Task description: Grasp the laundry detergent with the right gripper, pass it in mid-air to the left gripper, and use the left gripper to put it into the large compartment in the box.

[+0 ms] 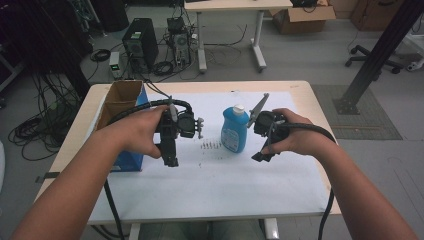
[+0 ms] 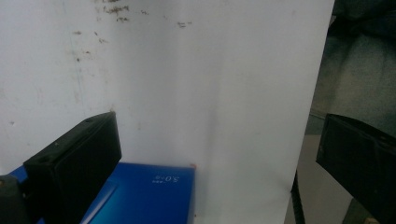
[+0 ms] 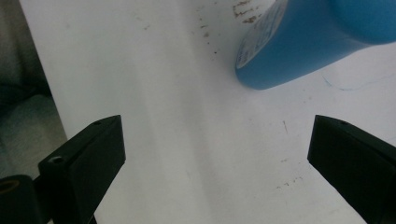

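A blue bottle (image 1: 234, 132) with a white cap stands upright near the middle of the white sheet (image 1: 225, 190). In the high view my left gripper (image 1: 171, 160) is held in a hand to the bottom left of the bottle, jaws pointing down toward the near edge. My right gripper (image 1: 260, 155) hangs just right of the bottle. In the left gripper view the left gripper (image 2: 218, 127) is open over bare sheet, above a blue box (image 2: 144, 196). In the right gripper view the right gripper (image 3: 215, 128) is open and empty, with the bottle (image 3: 303, 42) ahead at upper right, outside the jaws.
An open cardboard box with blue sides (image 1: 121, 112) stands at the table's left edge, beside my left hand. Small dark specks (image 1: 210, 146) mark the sheet left of the bottle. Beyond the table lie cables, a computer tower (image 1: 140, 42) and another desk.
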The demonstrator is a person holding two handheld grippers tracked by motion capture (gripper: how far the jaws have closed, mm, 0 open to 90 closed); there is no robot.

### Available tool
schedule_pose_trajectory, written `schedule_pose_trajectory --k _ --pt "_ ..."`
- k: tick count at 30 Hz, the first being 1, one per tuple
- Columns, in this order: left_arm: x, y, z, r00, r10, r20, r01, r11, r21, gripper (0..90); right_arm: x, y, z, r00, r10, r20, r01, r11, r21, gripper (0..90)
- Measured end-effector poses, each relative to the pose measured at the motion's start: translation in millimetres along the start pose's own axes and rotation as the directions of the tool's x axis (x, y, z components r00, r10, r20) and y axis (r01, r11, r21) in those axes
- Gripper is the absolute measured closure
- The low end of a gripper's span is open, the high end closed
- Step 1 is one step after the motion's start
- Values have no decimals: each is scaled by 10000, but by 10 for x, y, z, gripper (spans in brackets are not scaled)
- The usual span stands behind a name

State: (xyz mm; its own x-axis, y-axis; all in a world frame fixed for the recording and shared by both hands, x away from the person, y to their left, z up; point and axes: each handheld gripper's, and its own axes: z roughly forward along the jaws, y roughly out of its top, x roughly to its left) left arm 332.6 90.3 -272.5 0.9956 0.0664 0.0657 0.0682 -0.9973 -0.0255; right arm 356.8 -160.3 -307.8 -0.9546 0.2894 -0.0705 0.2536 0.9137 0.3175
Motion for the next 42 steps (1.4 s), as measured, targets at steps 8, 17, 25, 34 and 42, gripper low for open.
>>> schedule_pose_trajectory --k 8,17,25,34,42 --pt "-53 -4 -23 10000 73 -40 -74 10000 -45 2 -80 -88 60 9977 652 186 -642 9966 -518 42" --pt "-101 8 -73 9998 173 -116 -174 9998 -102 2 -183 -186 154 9903 1380 137 -1353 9831 -1238 42" --pt "-158 32 -63 9996 270 -109 -272 9995 -182 2 -231 -259 210 9846 1741 187 -1679 9691 -1806 42" --pt "-182 62 -54 9993 359 -117 -361 9992 -184 2 -269 -307 337 9761 2153 293 -2035 9531 -2242 38" --pt "-186 66 -62 9992 389 -91 -390 9992 -132 2 -303 -323 423 9701 2411 271 -2255 9371 -2664 37"
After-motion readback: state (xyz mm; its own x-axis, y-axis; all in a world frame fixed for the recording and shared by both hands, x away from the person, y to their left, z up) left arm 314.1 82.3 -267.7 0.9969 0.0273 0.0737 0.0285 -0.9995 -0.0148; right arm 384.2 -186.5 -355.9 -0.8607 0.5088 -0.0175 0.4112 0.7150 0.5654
